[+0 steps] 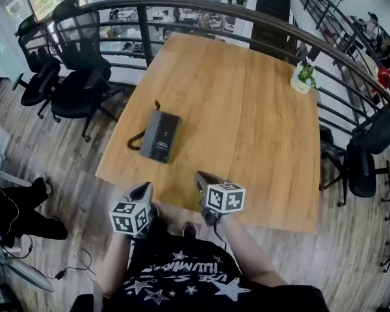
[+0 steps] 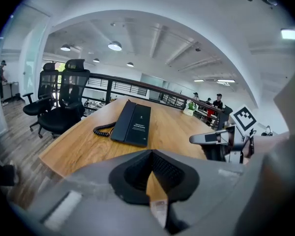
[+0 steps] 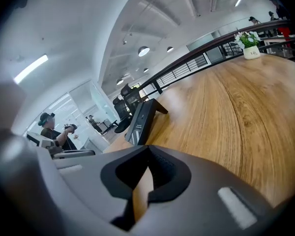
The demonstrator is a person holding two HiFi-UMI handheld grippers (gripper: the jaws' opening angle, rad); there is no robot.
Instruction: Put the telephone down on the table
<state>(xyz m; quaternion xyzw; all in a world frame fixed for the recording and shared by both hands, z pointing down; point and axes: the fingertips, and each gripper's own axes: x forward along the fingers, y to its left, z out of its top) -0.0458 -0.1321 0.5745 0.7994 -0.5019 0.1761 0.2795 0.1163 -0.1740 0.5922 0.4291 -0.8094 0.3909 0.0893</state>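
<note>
The dark telephone (image 1: 159, 136) lies flat on the wooden table (image 1: 247, 109), near its left edge, with the handset on its base and a coiled cord (image 1: 136, 141) at its left side. Both grippers hover at the table's near edge, short of the phone. My left gripper (image 1: 145, 188) is shut and empty; the left gripper view shows the phone (image 2: 132, 123) ahead, beyond the tips (image 2: 151, 154). My right gripper (image 1: 201, 177) is also shut with nothing in it; in the right gripper view the phone (image 3: 141, 119) lies ahead to the left of the tips (image 3: 147, 149).
A small potted plant (image 1: 303, 77) stands at the table's far right corner. Black office chairs (image 1: 71, 77) stand left of the table and another chair (image 1: 367, 155) to the right. A curved railing (image 1: 247, 18) runs behind the table. A dark bag (image 1: 13, 213) lies on the floor at the left.
</note>
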